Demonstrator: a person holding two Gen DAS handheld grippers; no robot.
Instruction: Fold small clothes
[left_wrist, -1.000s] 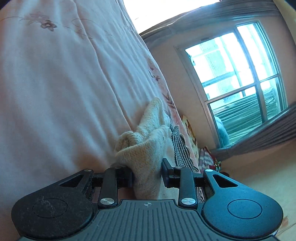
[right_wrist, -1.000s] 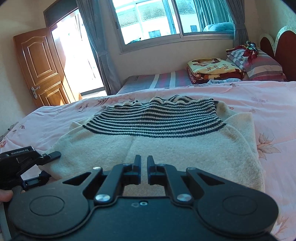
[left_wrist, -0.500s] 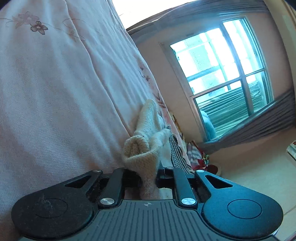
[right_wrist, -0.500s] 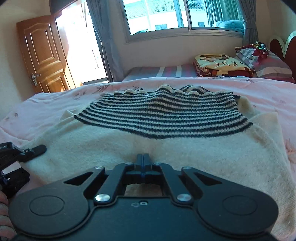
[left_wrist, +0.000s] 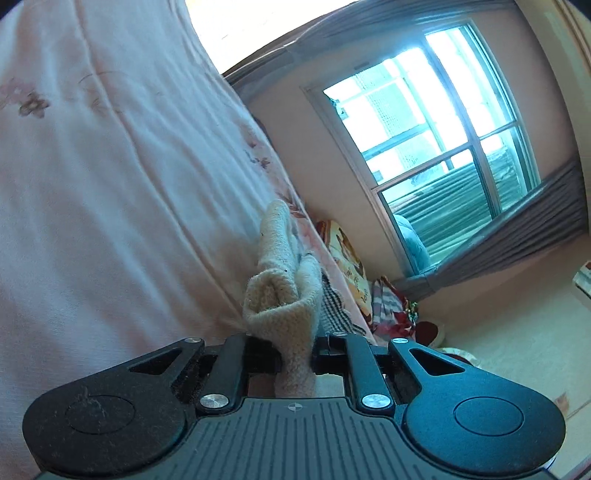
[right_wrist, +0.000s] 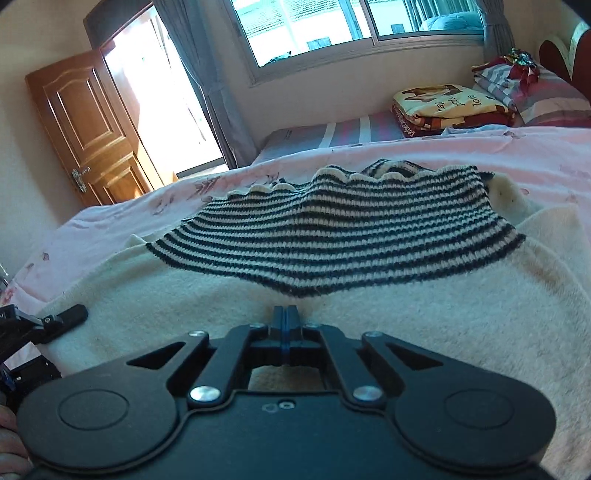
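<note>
Garment: one cream sweater (right_wrist: 424, 310), striped hem (right_wrist: 332, 240) toward 12 o'clock, long axis 3–9.
Left gripper (left_wrist: 297, 354): fingers pinching sweater edge.
Right gripper (right_wrist: 285, 321): fingers fully closed, on the sweater.
Bed (right_wrist: 480, 155): one.

Bedroom, sunlit. Pale cream walls (right_wrist: 424, 77). Along the far wall a wide sliding window (right_wrist: 306, 26), glass bright with daylight, tiled roofs visible outside; grey curtains (right_wrist: 195, 74) hanging at both ends. To the left a panelled brown wooden door (right_wrist: 88, 129) with a metal handle, swung open beside a glaring doorway (right_wrist: 162, 110). Across the foreground a bed under a pink floral bedspread (right_wrist: 461, 155). Beyond it a striped mattress (right_wrist: 332, 134), topped by a folded yellow printed blanket (right_wrist: 443, 103) and striped folded bedding (right_wrist: 543, 92). At far right a dark wooden headboard (right_wrist: 554, 51). In the left wrist view, the same window (left_wrist: 436, 147) tilted, pink bedspread (left_wrist: 92, 184) filling the left.
</note>
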